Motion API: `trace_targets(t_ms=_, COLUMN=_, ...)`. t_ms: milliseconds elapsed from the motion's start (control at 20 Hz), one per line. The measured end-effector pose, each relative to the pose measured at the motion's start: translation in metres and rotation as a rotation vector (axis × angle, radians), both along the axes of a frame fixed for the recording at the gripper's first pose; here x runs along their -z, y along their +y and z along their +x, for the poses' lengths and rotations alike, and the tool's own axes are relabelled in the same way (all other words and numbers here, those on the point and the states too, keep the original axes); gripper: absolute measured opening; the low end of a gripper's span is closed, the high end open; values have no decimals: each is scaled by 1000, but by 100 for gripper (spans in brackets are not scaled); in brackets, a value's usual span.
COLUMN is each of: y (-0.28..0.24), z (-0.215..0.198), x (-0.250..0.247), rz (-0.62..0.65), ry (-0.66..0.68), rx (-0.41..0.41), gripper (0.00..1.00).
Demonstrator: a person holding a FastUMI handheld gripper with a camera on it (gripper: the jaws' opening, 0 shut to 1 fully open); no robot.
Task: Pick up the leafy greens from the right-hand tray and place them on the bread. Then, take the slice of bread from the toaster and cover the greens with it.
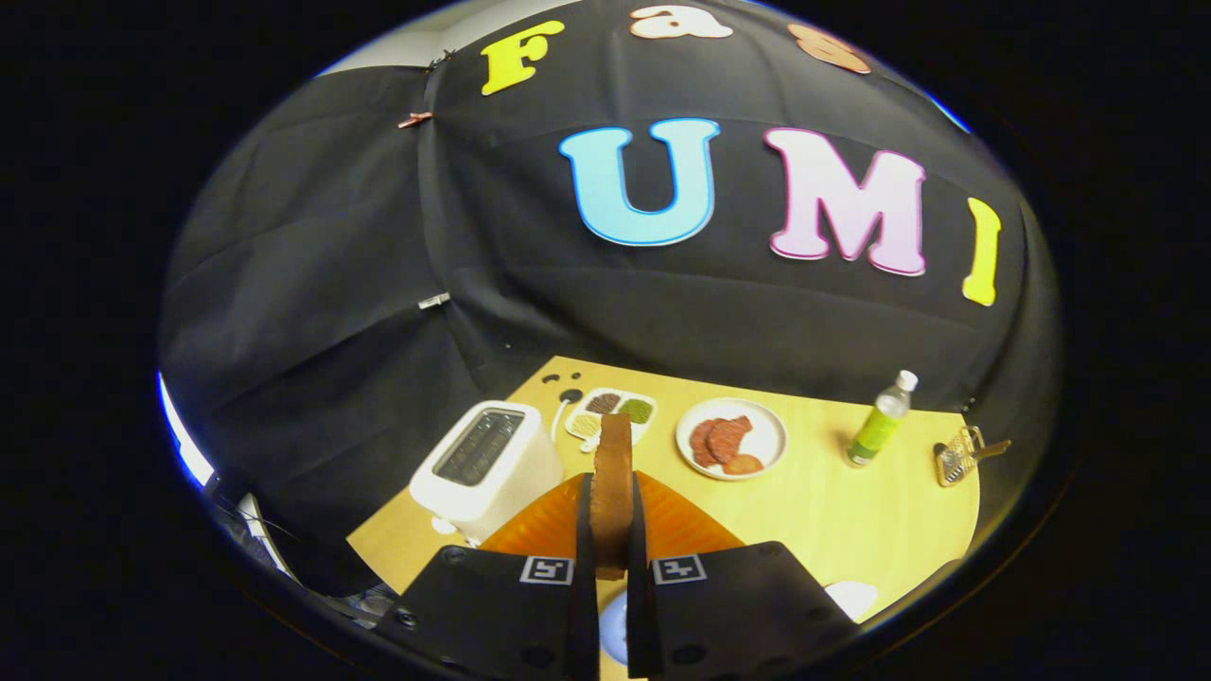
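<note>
My gripper (611, 501) is shut on a slice of bread (613, 473), held upright and edge-on between both fingers, raised well above the wooden table (833, 511). The white toaster (484, 465) stands just left of the fingers, its slots dark. Beyond the bread's top edge lies a white divided tray (636, 410) with dark, green and pale fillings. A white plate (766, 440) to the right of the fingers carries reddish meat slices (724, 443). Below the fingers a pale round patch (615, 626) shows through the gap; I cannot tell what it is.
A green bottle (880, 422) with a white cap stands at the far right. A small wire basket (957, 458) sits near the table's right corner. A white rounded item (850, 598) peeks out at the near right. Small dark spots (566, 388) lie behind the toaster.
</note>
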State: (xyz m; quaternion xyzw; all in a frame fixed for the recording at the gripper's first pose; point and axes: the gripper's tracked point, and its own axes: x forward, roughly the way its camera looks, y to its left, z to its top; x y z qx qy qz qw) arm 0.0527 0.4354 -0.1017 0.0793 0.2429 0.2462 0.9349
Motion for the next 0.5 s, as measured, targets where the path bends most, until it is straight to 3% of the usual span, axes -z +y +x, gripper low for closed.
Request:
trace_targets(t_ms=250, y=-48, z=-35, x=61, rz=42, ry=92, rx=72, gripper=16)
trace_targets(t_ms=500, y=-58, z=-56, x=123, rz=98, ry=199, rx=135, gripper=16)
